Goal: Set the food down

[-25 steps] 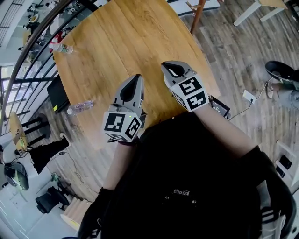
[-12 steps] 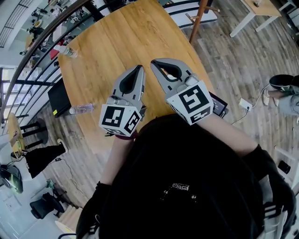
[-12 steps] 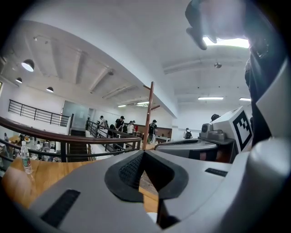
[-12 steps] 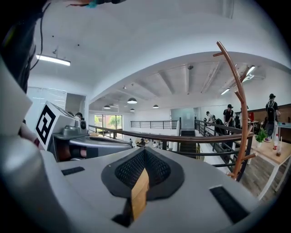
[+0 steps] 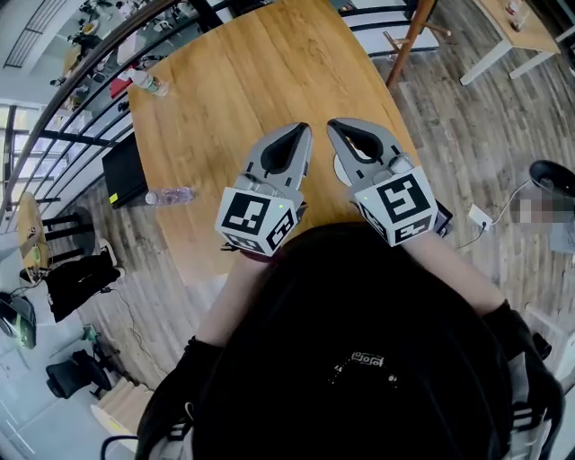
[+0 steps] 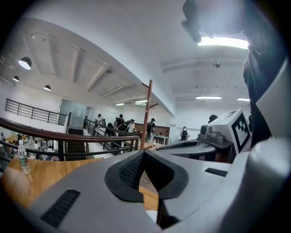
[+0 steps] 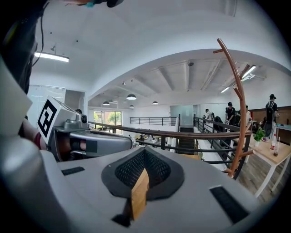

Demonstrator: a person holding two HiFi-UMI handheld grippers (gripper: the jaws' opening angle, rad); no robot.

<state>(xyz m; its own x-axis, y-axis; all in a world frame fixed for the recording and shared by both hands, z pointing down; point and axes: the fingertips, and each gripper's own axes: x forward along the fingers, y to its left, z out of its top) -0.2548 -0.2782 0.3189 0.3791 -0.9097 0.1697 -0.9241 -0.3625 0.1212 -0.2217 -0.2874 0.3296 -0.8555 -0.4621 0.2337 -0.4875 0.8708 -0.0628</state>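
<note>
No food shows in any view. Over the near side of the round wooden table (image 5: 243, 81), just ahead of the person's chest, my two grippers are held side by side. The left gripper (image 5: 303, 128) (image 6: 143, 152) is shut with nothing between its pads. The right gripper (image 5: 332, 124) (image 7: 144, 150) is shut and empty too; only the table's wood shows through the slit behind its tips. A small white thing (image 5: 340, 169) lies on the table under the right gripper, mostly hidden, and I cannot tell what it is.
A water bottle (image 5: 148, 83) stands at the table's far left edge, and another bottle (image 5: 171, 195) lies by the near left edge. A black panel (image 5: 121, 171) and a dark railing (image 5: 54, 108) are to the left. A chair (image 5: 377, 22) stands beyond the table.
Both grippers have risen toward the head camera and drawn closer together, tips now almost side by side. The jaws stayed shut. The head view shifted slightly.
</note>
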